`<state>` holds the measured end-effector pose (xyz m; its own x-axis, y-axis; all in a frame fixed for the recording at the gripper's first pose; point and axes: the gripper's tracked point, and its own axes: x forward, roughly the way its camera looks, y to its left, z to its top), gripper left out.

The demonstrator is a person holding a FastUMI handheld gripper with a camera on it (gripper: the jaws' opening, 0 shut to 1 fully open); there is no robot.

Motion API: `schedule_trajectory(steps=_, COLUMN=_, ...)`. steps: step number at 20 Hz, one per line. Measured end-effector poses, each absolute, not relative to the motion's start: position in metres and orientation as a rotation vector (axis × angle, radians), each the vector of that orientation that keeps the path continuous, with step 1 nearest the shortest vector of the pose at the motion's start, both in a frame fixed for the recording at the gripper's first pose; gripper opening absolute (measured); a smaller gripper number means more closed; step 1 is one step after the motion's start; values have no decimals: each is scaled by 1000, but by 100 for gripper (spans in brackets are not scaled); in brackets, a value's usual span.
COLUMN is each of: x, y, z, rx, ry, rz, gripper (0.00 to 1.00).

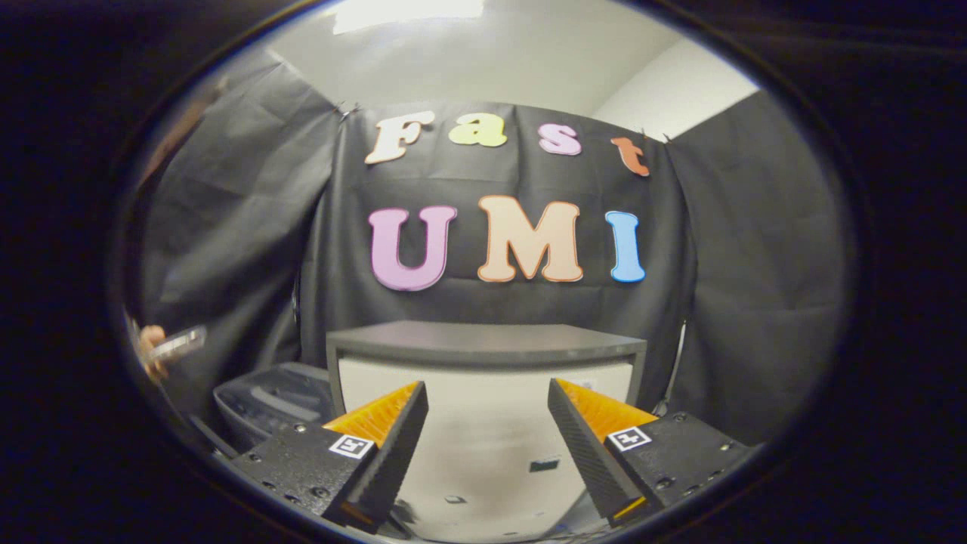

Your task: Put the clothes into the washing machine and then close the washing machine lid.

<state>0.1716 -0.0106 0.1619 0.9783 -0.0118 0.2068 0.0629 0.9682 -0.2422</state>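
The washing machine stands straight ahead of me, a white box with a grey lid lying flat on top. My gripper is open, its two fingers spread wide in front of the white front panel, with nothing between them. A dark grey basket sits on the floor just left of the machine, beyond my left finger. I cannot make out what lies inside it.
A person's hand holding a shiny flat object reaches in at the far left. Black cloth walls close the booth behind and on both sides of the machine. A thin cable runs down the machine's right side.
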Motion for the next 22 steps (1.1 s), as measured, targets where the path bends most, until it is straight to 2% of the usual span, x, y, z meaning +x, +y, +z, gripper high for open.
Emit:
schedule_trajectory(steps=4, x=149, y=-20, z=98, rx=-210, ry=-103, rz=0, gripper=97)
schedule_trajectory(steps=11, x=101, y=-1, z=51, rx=-65, ry=-102, rz=100, gripper=97)
schedule_trajectory(steps=14, x=89, y=-13, z=31, rx=-73, ry=-58, rz=61, gripper=97)
schedule_trajectory(steps=22, x=74, y=-19, z=22, rx=-54, ry=-79, rz=25, gripper=97)
